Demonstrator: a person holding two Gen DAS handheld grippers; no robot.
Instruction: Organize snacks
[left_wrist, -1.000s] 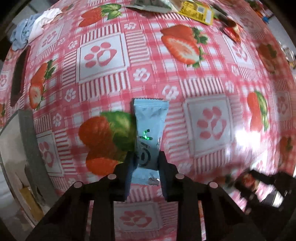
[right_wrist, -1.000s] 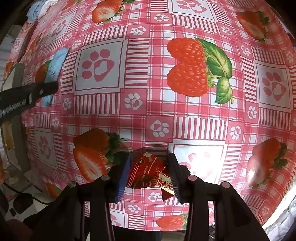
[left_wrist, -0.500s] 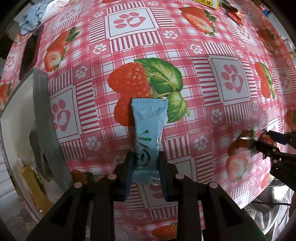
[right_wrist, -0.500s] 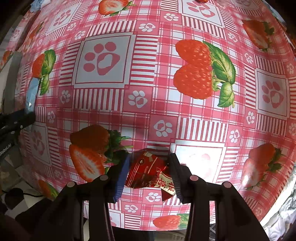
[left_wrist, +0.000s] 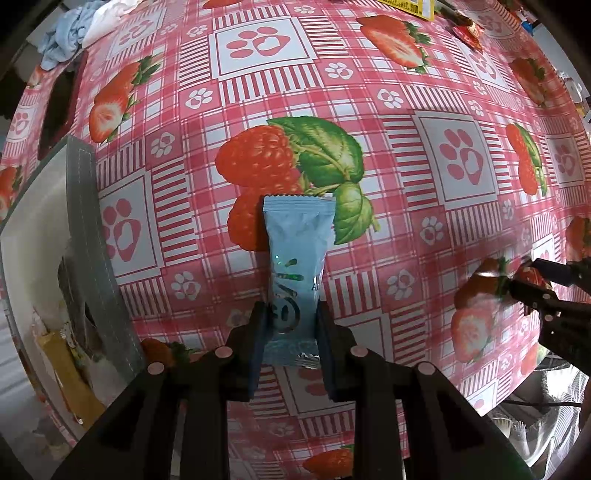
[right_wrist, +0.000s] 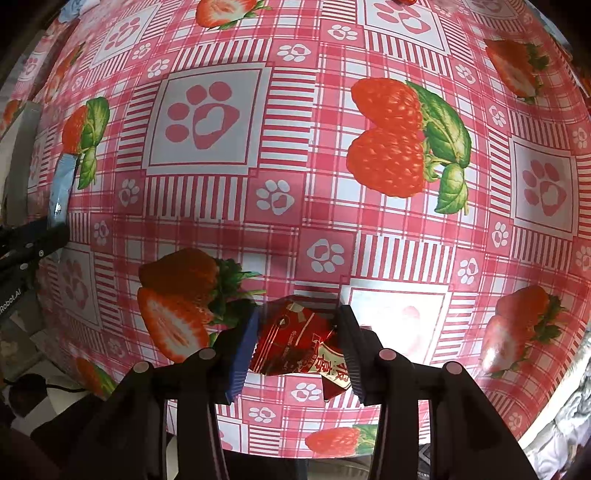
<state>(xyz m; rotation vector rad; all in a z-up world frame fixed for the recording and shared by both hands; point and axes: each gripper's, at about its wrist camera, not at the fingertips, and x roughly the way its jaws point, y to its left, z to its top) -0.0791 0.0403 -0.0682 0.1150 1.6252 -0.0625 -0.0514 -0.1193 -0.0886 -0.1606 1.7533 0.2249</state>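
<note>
My left gripper (left_wrist: 290, 317) is shut on a light blue snack packet (left_wrist: 295, 258) and holds it above the strawberry tablecloth (left_wrist: 369, 184). The packet sticks out forward between the fingers. My right gripper (right_wrist: 297, 328) is shut on a crumpled red snack packet (right_wrist: 295, 343) with gold print, held above the cloth. The right gripper also shows at the right edge of the left wrist view (left_wrist: 535, 284). The left gripper with the blue packet (right_wrist: 61, 184) shows at the left edge of the right wrist view.
A grey-rimmed storage box (left_wrist: 88, 240) with packets inside stands at the left. More snack wrappers (left_wrist: 469, 33) lie at the far edge of the table. A bundle of blue and white cloth (left_wrist: 74, 29) sits at the far left corner.
My left gripper has pulled back toward the near left with the blue packet, so the box shows more. The right gripper has barely moved and keeps its red packet.
</note>
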